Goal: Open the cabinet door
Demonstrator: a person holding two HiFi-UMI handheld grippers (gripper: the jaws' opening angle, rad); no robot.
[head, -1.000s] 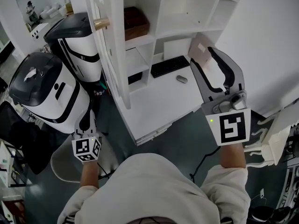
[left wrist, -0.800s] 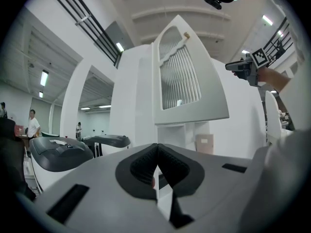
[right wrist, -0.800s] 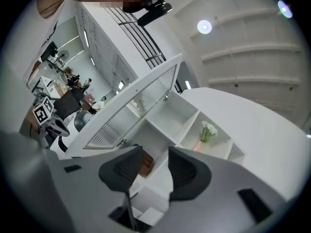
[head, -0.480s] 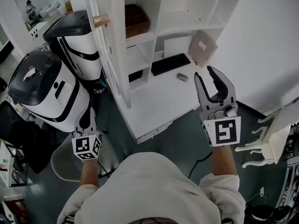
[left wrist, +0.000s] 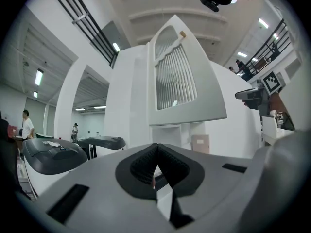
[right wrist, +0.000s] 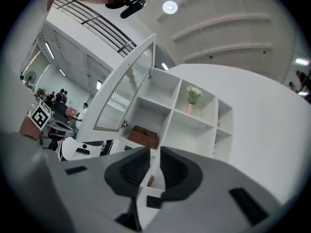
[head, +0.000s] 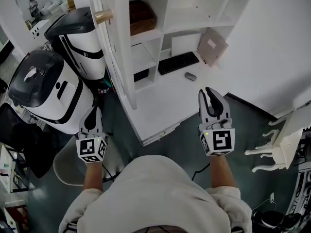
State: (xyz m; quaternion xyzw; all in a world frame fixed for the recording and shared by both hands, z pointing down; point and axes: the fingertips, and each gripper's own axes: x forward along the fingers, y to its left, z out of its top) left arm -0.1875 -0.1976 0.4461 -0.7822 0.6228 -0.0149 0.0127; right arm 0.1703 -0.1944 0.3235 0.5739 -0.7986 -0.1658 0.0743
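Across the top, from eleven to one o'clock, the white cabinet (head: 165, 13) is showing its shelves, and its door (head: 121, 52) is standing swung wide toward eleven o'clock, as the task wants. Both tools are hanging low, clear of it. The left gripper (head: 95, 111) at eight o'clock is clenched on nothing. The right gripper (head: 210, 92) at four o'clock is empty, its jaws just closing to a slit. Lifting the left one carelessly could be catching the door below its knob (head: 103, 16) and swinging it shut.

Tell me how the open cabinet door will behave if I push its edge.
The cabinet door likely swings as one rigid piece, since its frame looks solid. Its ribbed panel looks like glass and may be fragile, so push the frame. The smooth brass knob could slip when gripped.
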